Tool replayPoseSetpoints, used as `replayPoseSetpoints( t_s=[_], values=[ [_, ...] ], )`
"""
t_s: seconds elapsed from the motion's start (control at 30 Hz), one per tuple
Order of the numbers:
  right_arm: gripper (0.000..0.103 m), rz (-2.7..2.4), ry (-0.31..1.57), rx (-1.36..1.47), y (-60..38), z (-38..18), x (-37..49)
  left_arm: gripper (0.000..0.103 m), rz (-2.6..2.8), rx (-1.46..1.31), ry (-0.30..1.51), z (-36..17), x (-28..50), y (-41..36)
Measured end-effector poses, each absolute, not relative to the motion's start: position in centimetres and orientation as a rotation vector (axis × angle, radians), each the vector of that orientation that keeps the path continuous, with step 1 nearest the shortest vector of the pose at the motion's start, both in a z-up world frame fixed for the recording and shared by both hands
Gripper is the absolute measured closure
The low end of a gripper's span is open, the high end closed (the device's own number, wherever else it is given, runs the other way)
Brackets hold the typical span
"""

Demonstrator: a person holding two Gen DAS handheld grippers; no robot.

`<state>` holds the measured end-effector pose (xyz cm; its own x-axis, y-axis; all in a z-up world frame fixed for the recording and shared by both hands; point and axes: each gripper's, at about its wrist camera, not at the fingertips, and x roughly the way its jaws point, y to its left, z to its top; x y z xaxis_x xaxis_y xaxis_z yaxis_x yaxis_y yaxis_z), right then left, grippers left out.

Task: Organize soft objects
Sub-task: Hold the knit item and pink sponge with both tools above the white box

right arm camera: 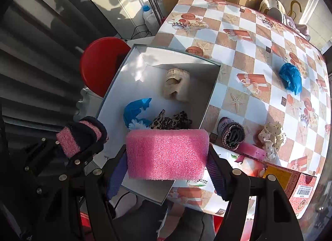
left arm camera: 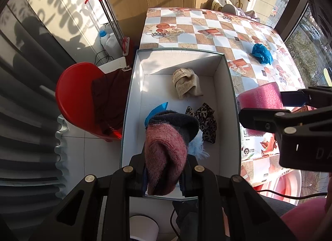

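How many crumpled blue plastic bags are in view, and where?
2. One blue bag lies inside the white box, near its left wall beside the leopard-print cloth. The other blue bag sits out on the checkered tablecloth. More could be hidden under the box's contents.

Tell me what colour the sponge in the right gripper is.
Pink. The sponge shows best in the right wrist view, clamped in the right gripper.

Pink foam block point(right arm camera: 167, 154), pink-and-navy knit hat point(left arm camera: 168, 147), leopard-print cloth point(left arm camera: 204, 121), white box point(left arm camera: 225, 87), checkered tablecloth point(left arm camera: 207, 31)
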<state>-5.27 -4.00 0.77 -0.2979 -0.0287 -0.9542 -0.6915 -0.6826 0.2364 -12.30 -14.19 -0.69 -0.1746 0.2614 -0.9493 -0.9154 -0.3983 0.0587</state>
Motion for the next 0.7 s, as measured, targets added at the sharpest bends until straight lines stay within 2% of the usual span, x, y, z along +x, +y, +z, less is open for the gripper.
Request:
replayPoseSetpoints(
  t_s=[0.23,0.7],
  values=[
    [0.031,2.064,0.735,-1.502,-4.5,2.0,-6.3,0.078,1.713,-1.209,0.859,-1.3,-12.4,-14.7],
    [0.031,2.062,0.761,-1.522,-3.5,1.5,-6.7,0.078,1.702,-1.230,0.856,-1.7,-12.8,-14.2]
  ],
)
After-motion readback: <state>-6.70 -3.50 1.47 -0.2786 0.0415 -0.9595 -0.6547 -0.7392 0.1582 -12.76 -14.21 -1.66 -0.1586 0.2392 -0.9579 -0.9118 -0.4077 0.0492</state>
